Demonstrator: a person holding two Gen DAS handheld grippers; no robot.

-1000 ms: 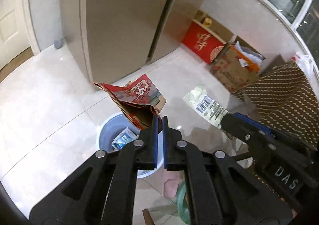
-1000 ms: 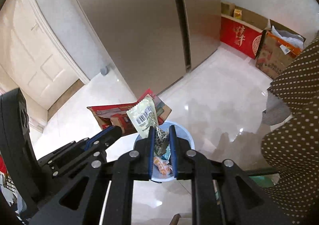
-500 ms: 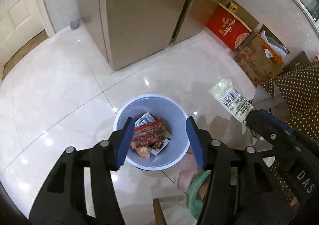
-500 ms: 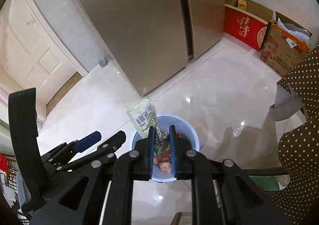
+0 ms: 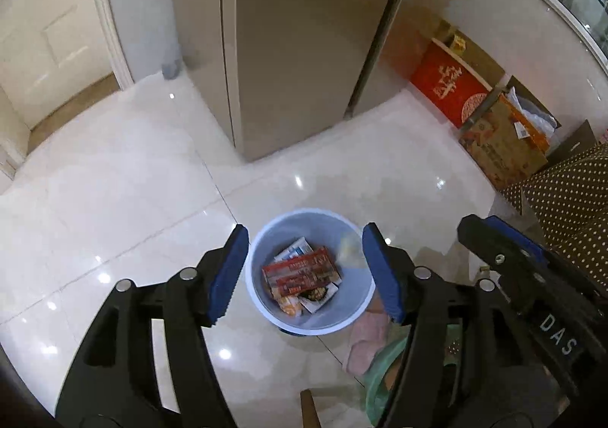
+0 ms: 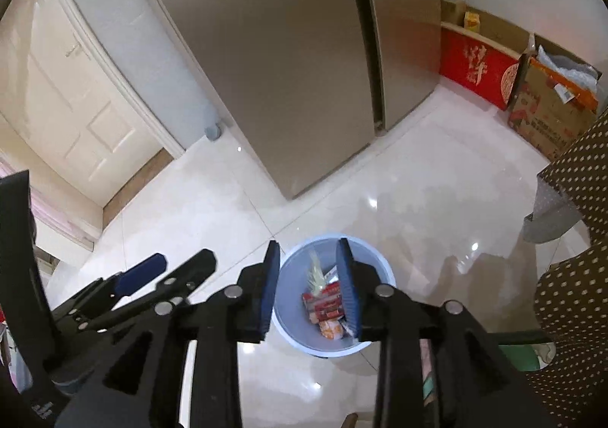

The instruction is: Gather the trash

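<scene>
A light blue round bin [image 5: 266,238] stands on the white tiled floor, also in the right wrist view [image 6: 380,268]. In it lie a red carton [image 5: 300,274] and several wrappers. A pale green wrapper [image 6: 316,272] is blurred, falling into the bin; it shows in the left wrist view [image 5: 347,249] near the bin's right wall. My left gripper [image 5: 306,268] is open and empty above the bin. My right gripper [image 6: 307,287] is open and empty above the bin.
A tall beige fridge [image 5: 296,40] stands behind the bin. A red box [image 5: 448,86] and a cardboard box [image 5: 501,147] sit at the right wall. A dotted brown cloth [image 6: 573,276] is at the right. A white door [image 6: 68,105] is at the left.
My left gripper opened and the red carton dropped into the bin. Then my right gripper opened and let go of the pale green wrapper, which now falls into the bin.
</scene>
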